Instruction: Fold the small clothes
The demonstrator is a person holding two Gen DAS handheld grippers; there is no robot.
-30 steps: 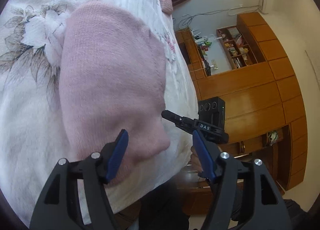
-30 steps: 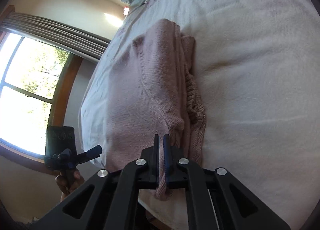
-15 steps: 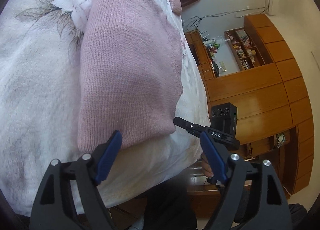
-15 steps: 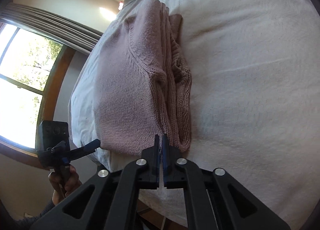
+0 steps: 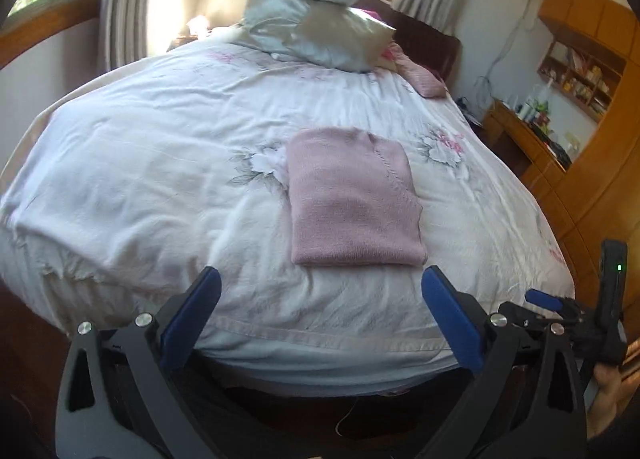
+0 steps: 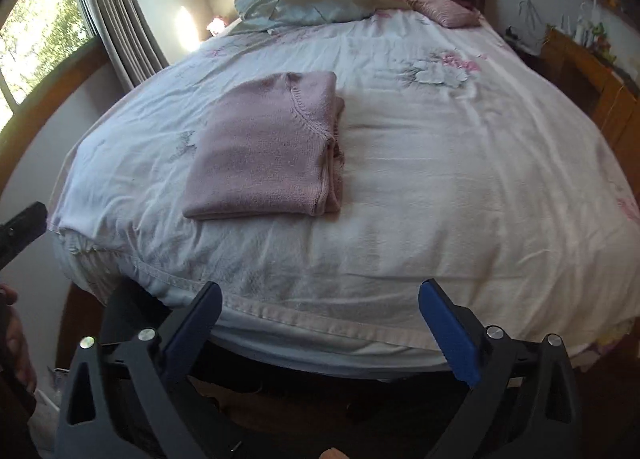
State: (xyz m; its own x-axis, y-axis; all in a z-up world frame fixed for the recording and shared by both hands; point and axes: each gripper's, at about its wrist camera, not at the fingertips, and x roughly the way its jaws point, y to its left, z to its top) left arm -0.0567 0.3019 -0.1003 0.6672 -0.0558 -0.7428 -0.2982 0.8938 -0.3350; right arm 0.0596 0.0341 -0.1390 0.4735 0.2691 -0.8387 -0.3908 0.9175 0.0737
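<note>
We cannot read any text, label, brand or number in these two views. The small items on the wooden shelves (image 5: 576,75) are too blurred and too small, and we see no print on the pink sweater (image 5: 352,195).

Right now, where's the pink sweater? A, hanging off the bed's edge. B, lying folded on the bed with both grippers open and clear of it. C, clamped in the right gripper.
B: the pink sweater lies folded on the bed, apart from the open left gripper and right gripper.
</note>
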